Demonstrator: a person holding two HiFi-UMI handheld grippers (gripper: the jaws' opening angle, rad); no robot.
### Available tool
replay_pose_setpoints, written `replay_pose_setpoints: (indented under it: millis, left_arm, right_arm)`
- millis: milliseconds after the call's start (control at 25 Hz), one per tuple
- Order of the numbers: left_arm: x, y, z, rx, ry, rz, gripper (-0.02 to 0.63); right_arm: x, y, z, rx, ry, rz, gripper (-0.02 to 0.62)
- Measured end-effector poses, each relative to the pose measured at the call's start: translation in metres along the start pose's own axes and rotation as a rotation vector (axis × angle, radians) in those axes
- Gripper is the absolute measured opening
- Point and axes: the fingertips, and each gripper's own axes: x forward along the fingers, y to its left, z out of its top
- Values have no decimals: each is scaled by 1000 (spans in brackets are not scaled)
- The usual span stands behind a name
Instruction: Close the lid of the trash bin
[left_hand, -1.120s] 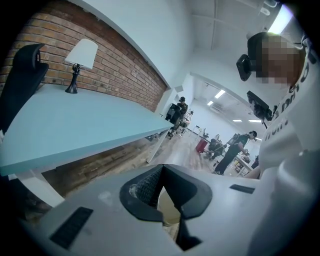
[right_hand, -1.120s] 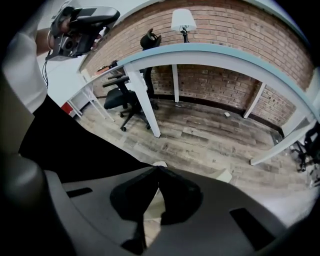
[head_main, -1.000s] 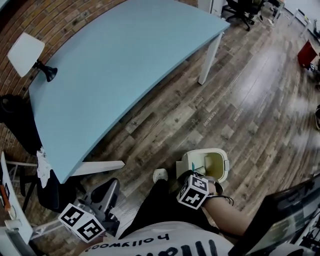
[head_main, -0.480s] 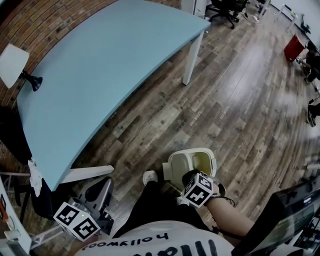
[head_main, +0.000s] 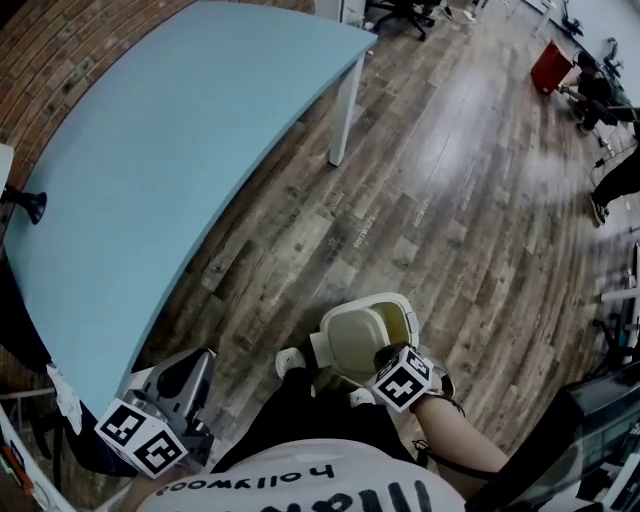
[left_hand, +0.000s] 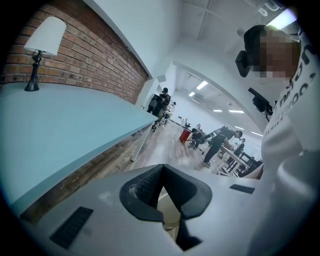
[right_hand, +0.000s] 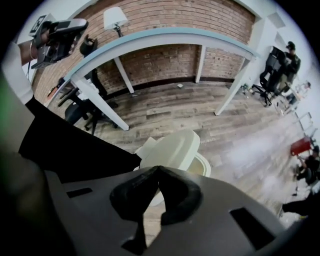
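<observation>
A cream trash bin (head_main: 395, 305) stands on the wood floor just ahead of my feet. Its lid (head_main: 352, 338) leans low over the opening, and a strip of the inside still shows at the far rim (right_hand: 205, 167). In the right gripper view the lid (right_hand: 170, 149) lies tilted right beyond the jaws. My right gripper (right_hand: 157, 170) is shut with nothing in it, its tips at the lid's near edge; in the head view this gripper (head_main: 386, 358) sits at the bin's near right side. My left gripper (left_hand: 161, 168) is shut and empty, held far left (head_main: 203, 358), pointing away from the bin.
A long blue table (head_main: 150, 170) with white legs (head_main: 343, 100) fills the left. A dark office chair (right_hand: 80, 112) sits under it. My dark trouser leg and white shoe (head_main: 289, 360) are beside the bin. A lamp (left_hand: 44, 39) stands on the table. People and a red box (head_main: 551, 67) are far off.
The lid has swung down from beside the open bin to lie over most of the opening. My right gripper stayed at the bin's near edge; the head view drifted.
</observation>
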Motion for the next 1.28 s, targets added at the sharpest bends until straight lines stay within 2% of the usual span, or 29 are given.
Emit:
replay_pose_setpoints:
  millis: [280,360,440,560,640,800,920,1080,1280]
  left_arm:
    - [23,10,27,13,20,-149,6]
    - [30,13,22,13,38,-171,6]
    - [34,16,16,5,52,-168,6]
    - [30,19,13,-14,47,-128,6]
    - [23,21,13,-26,28,-74,6]
    - [4,19,20,-17,-62,71,6]
    - [-4,14,26,-16,-112,141,6]
    - [7,-2,23,-29,-125,173,6]
    - [33,-25,8,-41,-100,168,6]
  right_arm:
    - [9,-21,-12,218,42,-53,8]
    - [12,-28,-12,283,24,-79,8]
    - [11,-34,-9,304,8,-105,8]
    - [18,-36,-13,284,16,-91,8]
    - [25,-38,-16,259,20,-67,8]
    - [34,-42,-18,174,44,2,8]
    - [40,-48,-21,114,66,59,8]
    - [46,-59,-33,108,77,104,8]
    - [57,-74,-46,96,56,120,8]
